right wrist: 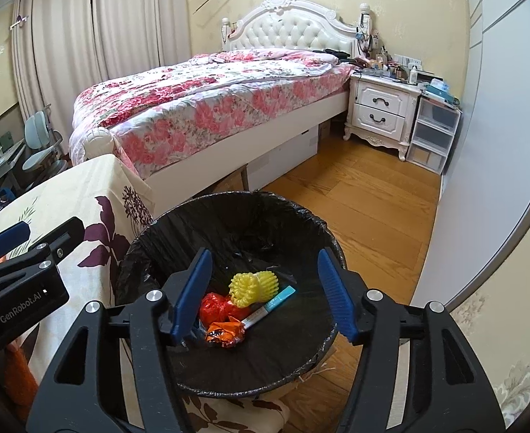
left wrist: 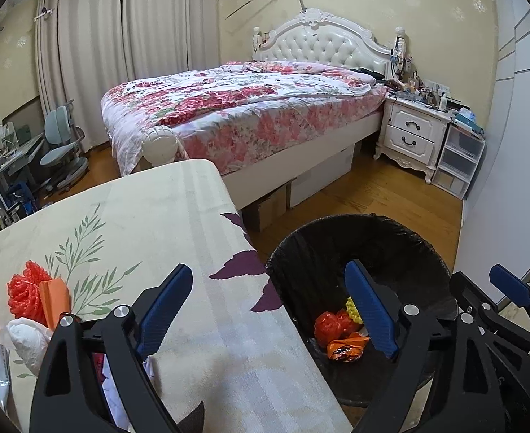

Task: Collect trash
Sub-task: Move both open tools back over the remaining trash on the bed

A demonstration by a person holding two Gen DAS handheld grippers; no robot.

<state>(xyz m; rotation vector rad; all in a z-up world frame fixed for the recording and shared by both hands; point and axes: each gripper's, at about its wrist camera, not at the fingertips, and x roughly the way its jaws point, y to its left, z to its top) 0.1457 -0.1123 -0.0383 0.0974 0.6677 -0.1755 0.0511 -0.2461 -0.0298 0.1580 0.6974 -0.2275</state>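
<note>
A black-lined trash bin (right wrist: 301, 223) stands on the floor beside the table and also shows in the left wrist view (left wrist: 373, 231). In it lie a yellow foam net (right wrist: 252, 287), a red bag (right wrist: 214, 305), an orange wrapper (right wrist: 225, 333) and a teal tube (right wrist: 272, 305). My right gripper (right wrist: 265, 292) is open and empty above the bin. My left gripper (left wrist: 268, 306) is open and empty over the table's edge. On the table lie a red foam net (left wrist: 25, 294), an orange paper (left wrist: 53, 299) and a white crumpled bag (left wrist: 26, 339).
The table (left wrist: 156, 223) has a floral cloth. A bed (left wrist: 243, 108) with a flowered quilt stands behind. A white nightstand (left wrist: 411, 131) and plastic drawers (left wrist: 458, 162) stand at the right. A wardrobe (right wrist: 499, 144) is close on the right. A desk chair (left wrist: 61, 144) is far left.
</note>
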